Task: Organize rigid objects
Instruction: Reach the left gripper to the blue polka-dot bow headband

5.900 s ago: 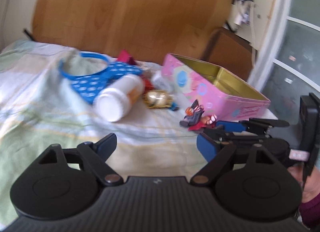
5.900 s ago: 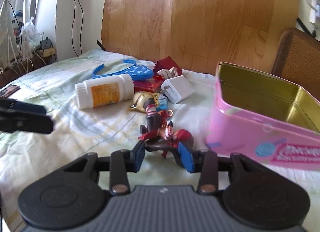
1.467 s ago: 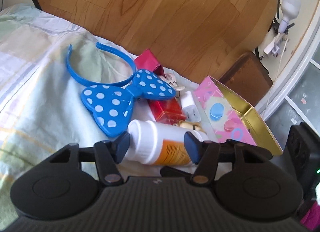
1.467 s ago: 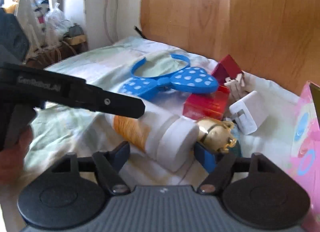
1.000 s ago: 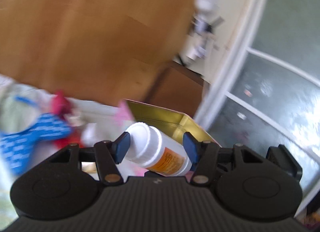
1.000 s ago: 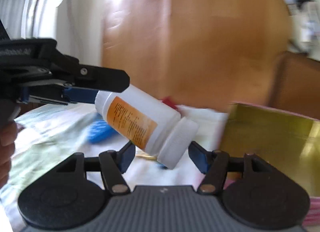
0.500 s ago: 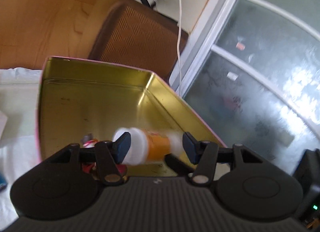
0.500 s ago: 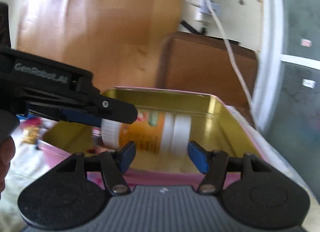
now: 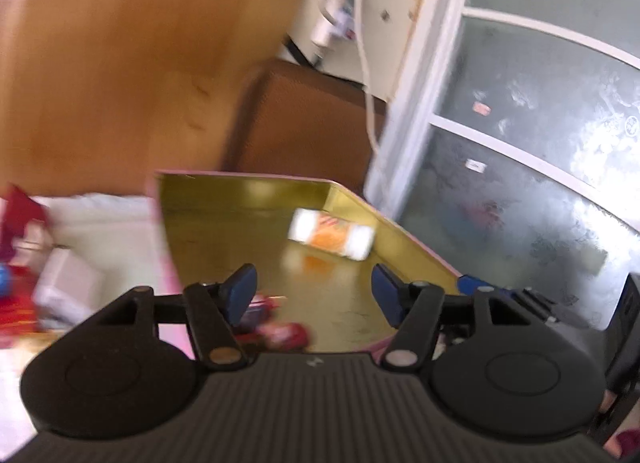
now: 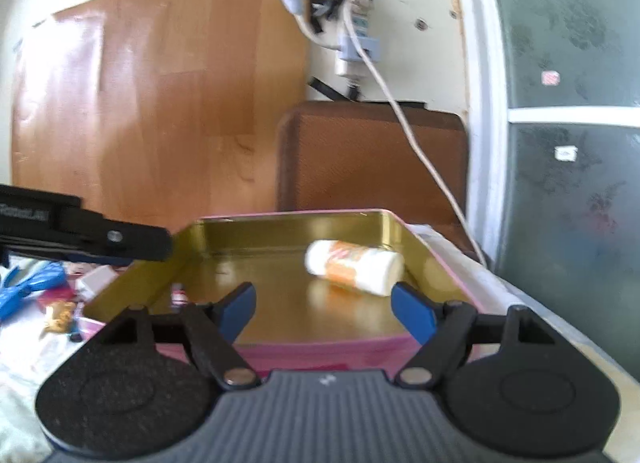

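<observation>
My left gripper [image 9: 314,293] is spread wide with nothing between its blue pads [image 9: 239,295], hanging just above the near rim of the pink tin [image 9: 164,239]. My right gripper [image 10: 325,309] is spread wide as well and grips nothing; its pads sit over the tin's near wall [image 10: 320,351]. From that view the left tool's black finger [image 10: 86,237] reaches in across the tin's left corner.

The white bottle [image 10: 354,267] with the orange label lies on its side on the gold floor of the tin, toward the far right corner and close to the right wall, apart from both grippers. A small red figurine [image 9: 276,333] lies near the tin's front edge, just below my left pads, blurred.

The middle of the tin's floor is bare gold. Left of the tin, on the bedsheet, sit a white block [image 10: 94,277], a blue bow [image 10: 34,281] and a gold trinket [image 10: 58,313]. Behind the tin stand a brown chair back [image 10: 372,159] and a wooden headboard [image 10: 152,95].
</observation>
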The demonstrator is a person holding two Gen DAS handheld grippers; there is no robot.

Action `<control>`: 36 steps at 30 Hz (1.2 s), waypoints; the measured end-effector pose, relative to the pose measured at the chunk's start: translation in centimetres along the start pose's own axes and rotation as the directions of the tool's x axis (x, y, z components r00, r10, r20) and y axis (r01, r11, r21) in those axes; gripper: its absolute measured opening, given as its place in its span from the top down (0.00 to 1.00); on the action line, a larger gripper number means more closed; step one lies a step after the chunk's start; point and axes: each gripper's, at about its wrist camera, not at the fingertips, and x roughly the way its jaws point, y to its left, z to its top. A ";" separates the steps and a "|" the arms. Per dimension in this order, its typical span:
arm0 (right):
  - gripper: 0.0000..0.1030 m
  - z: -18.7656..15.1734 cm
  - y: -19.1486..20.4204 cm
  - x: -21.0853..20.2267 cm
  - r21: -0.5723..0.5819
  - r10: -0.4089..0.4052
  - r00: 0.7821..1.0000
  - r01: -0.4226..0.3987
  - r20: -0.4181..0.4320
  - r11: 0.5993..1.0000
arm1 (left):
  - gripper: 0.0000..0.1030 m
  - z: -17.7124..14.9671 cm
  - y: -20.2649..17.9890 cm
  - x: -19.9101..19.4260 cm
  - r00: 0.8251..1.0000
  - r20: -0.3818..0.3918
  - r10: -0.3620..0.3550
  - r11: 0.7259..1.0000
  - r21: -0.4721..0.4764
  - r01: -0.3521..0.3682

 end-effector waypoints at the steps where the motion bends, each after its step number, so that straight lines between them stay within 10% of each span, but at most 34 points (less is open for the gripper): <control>1: 0.25 0.1 0.6 0.0 -0.013 0.010 1.000 -0.009 0.005 1.000 | 0.35 -0.3 1.0 -1.0 1.000 0.009 0.028 1.000 0.002 -0.028; 9: 0.28 0.4 6.8 -1.5 -0.095 0.204 0.978 -0.199 0.047 0.975 | 0.33 -4.3 10.3 -7.2 0.957 -0.031 0.287 0.955 -0.070 -0.289; 20: 0.36 1.5 18.1 1.9 -0.209 0.499 0.857 -0.516 -0.132 0.831 | 0.33 -6.3 19.7 -12.2 0.787 -0.006 0.617 0.777 -0.157 -0.610; 25: 0.43 4.9 21.9 10.3 0.014 0.582 0.766 -0.601 -0.273 0.799 | 0.33 -6.3 21.6 -13.1 0.819 0.010 0.573 0.788 -0.281 -0.548; 34: 0.46 4.7 25.5 21.6 0.257 0.570 0.662 -0.515 -0.487 0.818 | 0.33 -6.8 22.4 -13.2 0.843 0.018 0.537 0.799 -0.332 -0.502; 36: 0.63 4.5 25.2 21.5 0.318 0.607 0.627 -0.520 -0.488 0.792 | 0.33 -6.9 22.5 -13.4 0.847 0.018 0.531 0.798 -0.346 -0.493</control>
